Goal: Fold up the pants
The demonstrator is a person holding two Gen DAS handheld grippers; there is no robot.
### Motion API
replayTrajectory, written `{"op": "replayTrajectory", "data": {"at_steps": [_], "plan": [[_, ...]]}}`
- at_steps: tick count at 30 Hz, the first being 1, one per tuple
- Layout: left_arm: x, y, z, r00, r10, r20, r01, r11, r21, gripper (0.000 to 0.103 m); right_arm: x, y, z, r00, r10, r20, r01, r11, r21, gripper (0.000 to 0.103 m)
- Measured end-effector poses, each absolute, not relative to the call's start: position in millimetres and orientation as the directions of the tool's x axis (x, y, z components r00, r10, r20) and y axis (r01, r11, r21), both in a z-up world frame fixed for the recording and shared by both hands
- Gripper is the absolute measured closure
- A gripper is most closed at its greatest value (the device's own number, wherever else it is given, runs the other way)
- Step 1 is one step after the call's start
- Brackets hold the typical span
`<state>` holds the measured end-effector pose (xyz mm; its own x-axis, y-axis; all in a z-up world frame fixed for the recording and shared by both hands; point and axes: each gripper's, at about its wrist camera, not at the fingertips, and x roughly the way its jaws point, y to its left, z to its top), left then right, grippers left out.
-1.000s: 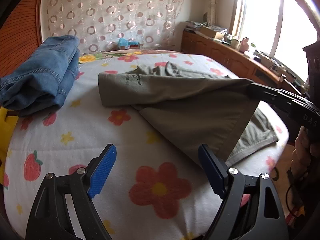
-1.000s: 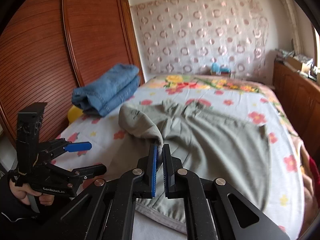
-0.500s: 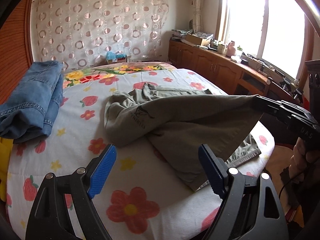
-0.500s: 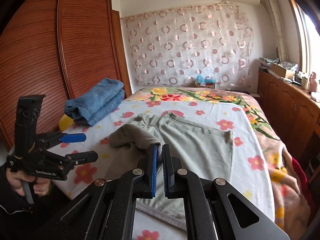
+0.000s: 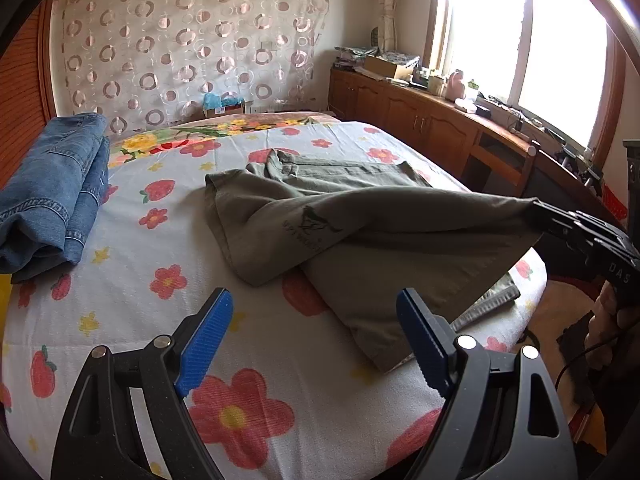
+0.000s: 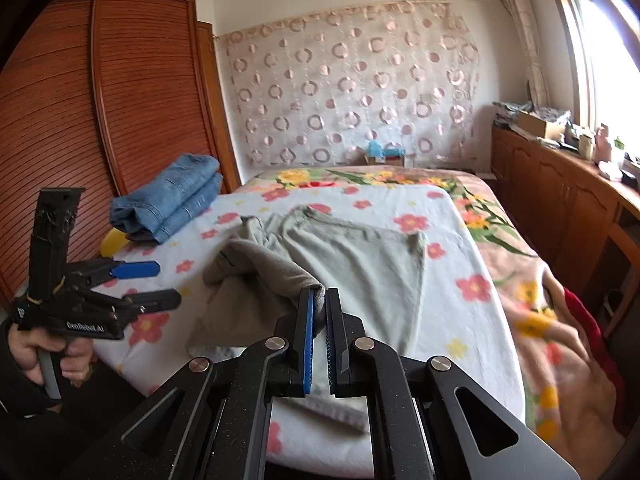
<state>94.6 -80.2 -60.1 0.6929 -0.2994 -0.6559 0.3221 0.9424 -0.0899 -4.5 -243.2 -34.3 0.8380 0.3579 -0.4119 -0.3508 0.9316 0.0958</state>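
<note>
**Olive pants lifted by one leg over the flowered bed**

The right gripper (image 6: pixel 319 312) is pinching a leg end of the olive-green cotton pants (image 5: pixel 360 216) between its blue pads, holding it stretched above the white flower-print bedsheet (image 5: pixel 168 320). The waistband is lying toward twelve o'clock in the right wrist view. The left gripper (image 5: pixel 316 332) is hovering with its fingers spread wide, holding nothing. Folded blue denim jeans (image 5: pixel 52 188) are sitting at nine o'clock.
</note>
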Motion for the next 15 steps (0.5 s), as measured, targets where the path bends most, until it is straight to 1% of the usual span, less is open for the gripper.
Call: {"op": "replayTrajectory", "data": {"at_steps": [5,11,15], "plan": [[94.5,-86.3,-63.9,0.681,-0.301,-0.668,0.332,0.94,-0.086,0.018,-14.1,-247.5,-41.4,0.834,0.315,-0.453,-0.308,0.947,0.092,0.098],[94.3,-94.7,-72.5,0.666,-0.296,-0.685,0.343,0.937,-0.07,0.018,-19.1,-248.5,-55.3,0.803,0.296,-0.517,-0.274,0.954,0.12,0.098],[94.1,-98.9,-78.2,0.656,-0.291,-0.696,0.347,0.936,-0.064,0.018,-17.3,-244.6,-52.1,0.78,0.291,-0.554,-0.262,0.956,0.134,0.098]]}}
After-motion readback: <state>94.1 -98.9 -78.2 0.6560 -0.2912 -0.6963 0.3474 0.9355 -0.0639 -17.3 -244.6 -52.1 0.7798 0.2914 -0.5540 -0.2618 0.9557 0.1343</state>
